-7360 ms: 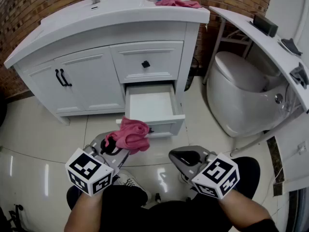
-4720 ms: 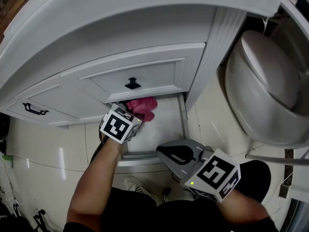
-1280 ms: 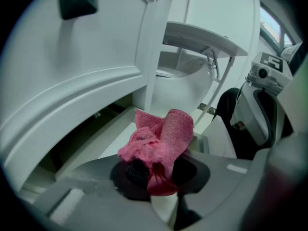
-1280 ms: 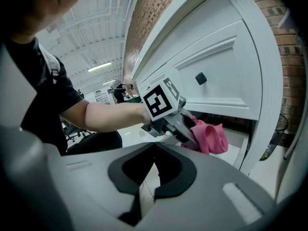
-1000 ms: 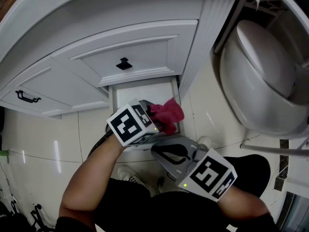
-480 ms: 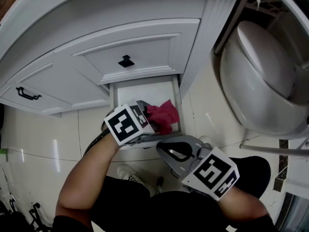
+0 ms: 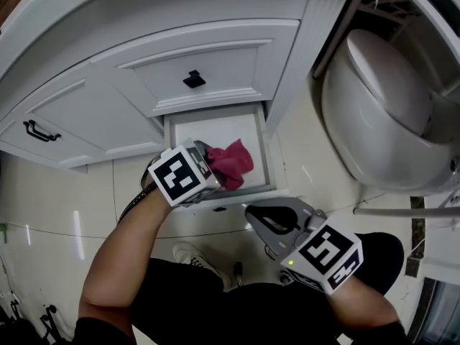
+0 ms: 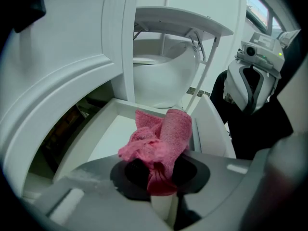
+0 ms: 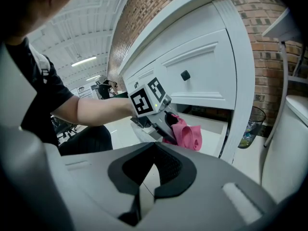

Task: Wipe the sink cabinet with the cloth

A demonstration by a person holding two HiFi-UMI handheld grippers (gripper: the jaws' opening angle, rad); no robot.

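Ok, counts: two hand-held grippers, one cloth, one sink cabinet (image 7: 93, 113) with two drawers in view, one toilet (image 7: 381, 113).

Left hand-held gripper (image 7: 213, 162) is clenched on the cloth (image 7: 233, 162). Its own view shows the jaws pinching the bunched lower end (gripper (image 8: 161, 179), cloth (image 8: 162, 136)). Right hand-held gripper (image 7: 267, 215) is closed with nothing between its jaws, which sit pad to pad in its own view (image 9: 147, 189). It is held low, just in front of the open drawer.

Cloth position: over the front right part of the open lower drawer (image 7: 215, 124). Can't tell whether it touches the drawer floor.

Orientation: the cloth's long axis runs along the jaw line, with the free end pointing away from the gripper toward the toilet side. It is crumpled, with one fold rolled into a rounded lobe.

The upper drawer (image 7: 215, 60) is closed and has one small black knob (image 7: 192, 79). The cabinet door to its left has one black bar handle (image 7: 37, 131).

Materials:
- Cloth: pink, soft, looped towel-like weave.
- Cabinet: white, smooth, with raised panel mouldings and a fluted corner post.
- Drawer inside: plain flat white.
- Toilet: glossy white, rounded.
- Floor (image 7: 65, 200): shiny pale tiles.
- Wall: brick wall (image 9: 262, 6) behind the cabinet in the right gripper view.
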